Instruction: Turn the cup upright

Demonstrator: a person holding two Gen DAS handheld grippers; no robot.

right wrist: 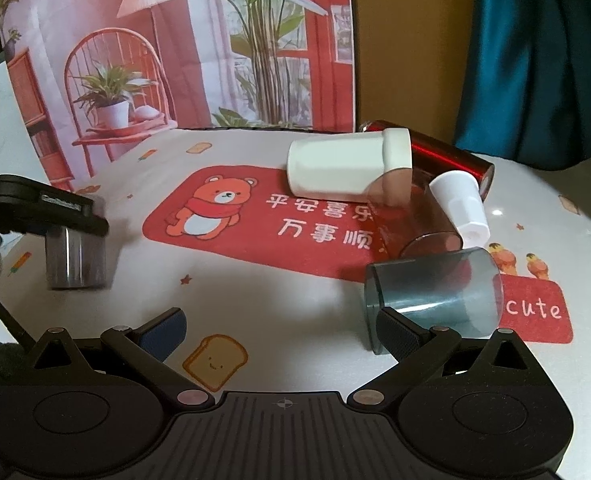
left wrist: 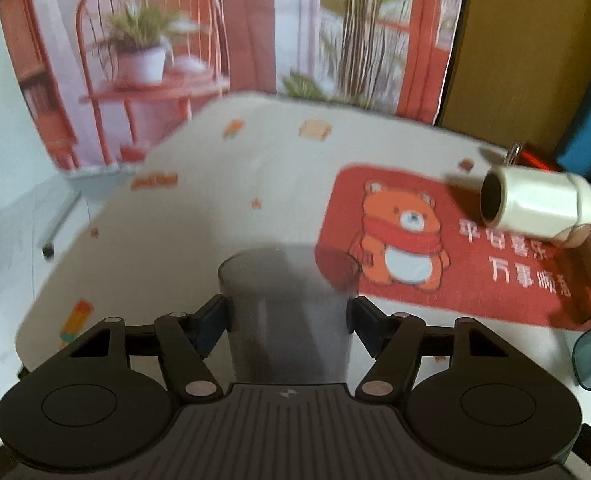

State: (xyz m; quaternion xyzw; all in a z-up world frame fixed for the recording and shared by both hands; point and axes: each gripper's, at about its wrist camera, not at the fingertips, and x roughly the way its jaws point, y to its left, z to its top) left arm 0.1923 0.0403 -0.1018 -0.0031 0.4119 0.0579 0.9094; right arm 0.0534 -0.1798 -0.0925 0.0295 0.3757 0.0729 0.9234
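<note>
My left gripper is shut on a smoky grey translucent cup, held upright with its mouth up. The right wrist view shows that cup at the far left under the left gripper, just above or on the tablecloth. My right gripper is open and empty over the cloth. Its right finger is beside a teal translucent cup lying on its side.
A large white cup, a small white cup, a brown translucent cup and a red metallic cylinder lie on their sides around the red bear mat. The white cup also shows in the left view.
</note>
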